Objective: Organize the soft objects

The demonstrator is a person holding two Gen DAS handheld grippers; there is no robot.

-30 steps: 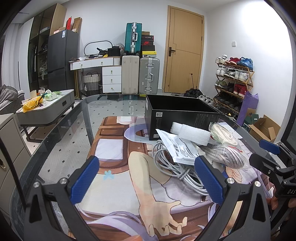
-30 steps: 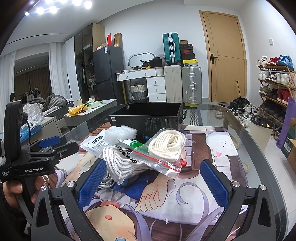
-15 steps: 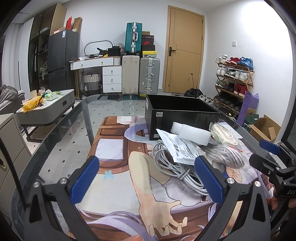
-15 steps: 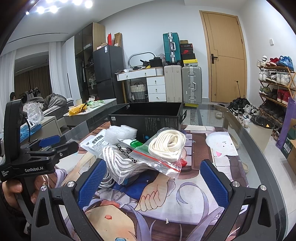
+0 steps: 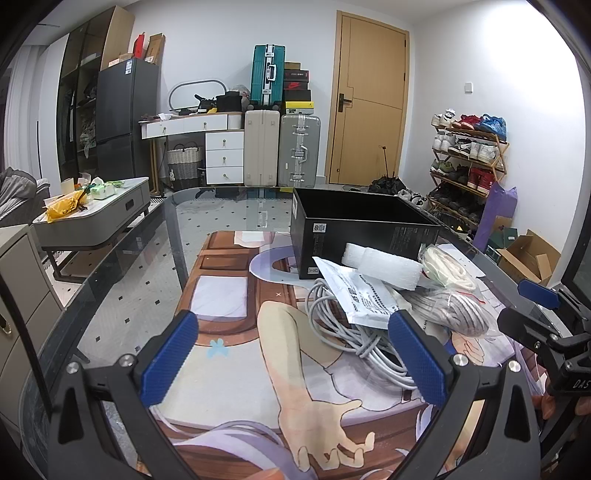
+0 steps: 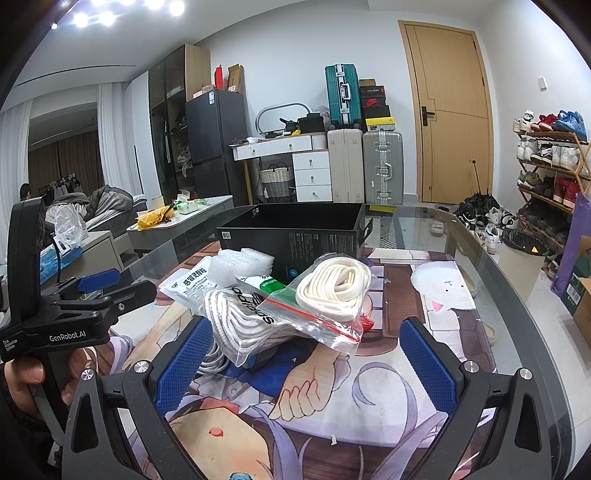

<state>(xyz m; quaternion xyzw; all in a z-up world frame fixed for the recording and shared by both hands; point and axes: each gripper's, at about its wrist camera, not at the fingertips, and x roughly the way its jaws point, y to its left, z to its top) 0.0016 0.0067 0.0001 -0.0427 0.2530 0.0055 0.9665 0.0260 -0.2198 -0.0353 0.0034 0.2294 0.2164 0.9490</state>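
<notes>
Soft bagged items (image 6: 295,306) untouched before both wide-open, empty hand-held grippers (image 6: 304,363).

Ahead of you stands a white wall (image 5: 207,44) with a wooden door (image 5: 369,99) on the right. Suitcases (image 5: 280,147) and a white drawer desk (image 5: 207,147) line it, beside a dark fridge (image 5: 125,118). A shoe rack (image 5: 465,158) fills the right corner. Ceiling spotlights (image 6: 125,9) glow; the floor (image 5: 155,280) is pale tile with dark dots.

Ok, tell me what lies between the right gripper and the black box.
In the right wrist view, the soft pile: a zip bag of cream laces and a bag of grey laces lie between the open right gripper and the black box.
</notes>
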